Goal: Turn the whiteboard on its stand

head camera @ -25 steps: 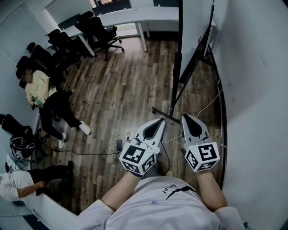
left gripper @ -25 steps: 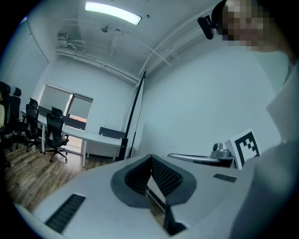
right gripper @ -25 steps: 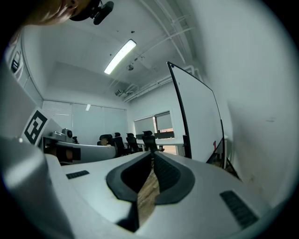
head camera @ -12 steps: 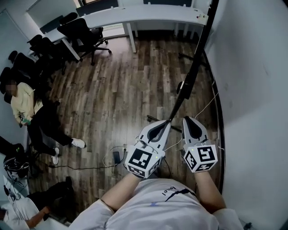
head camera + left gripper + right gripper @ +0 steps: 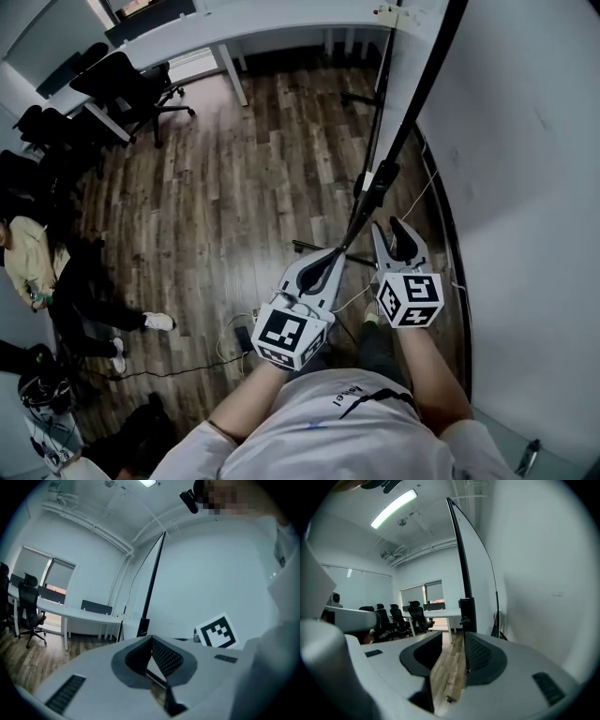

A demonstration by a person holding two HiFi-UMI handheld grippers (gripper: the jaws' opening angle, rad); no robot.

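The whiteboard (image 5: 427, 84) stands edge-on before me, a thin black-framed panel close to the right wall, with a black pivot clamp (image 5: 375, 178) low on its frame. In the right gripper view its edge (image 5: 461, 559) rises straight ahead, just beyond the jaws. My right gripper (image 5: 394, 225) sits beside the clamp; its jaws are opening, and only floor shows in the gap (image 5: 453, 637). My left gripper (image 5: 336, 253) is shut and empty, its tips (image 5: 151, 638) pointing at the frame (image 5: 152, 583) near the stand's foot.
The white wall (image 5: 525, 187) runs close along the right. A long white desk (image 5: 281, 28) and black office chairs (image 5: 131, 80) stand at the back. A person (image 5: 28, 262) sits at the left. Cables (image 5: 244, 323) lie on the wooden floor.
Both grippers have come closer to the whiteboard's lower frame and clamp. The right jaws, shut before, now stand apart. The left jaws stay together.
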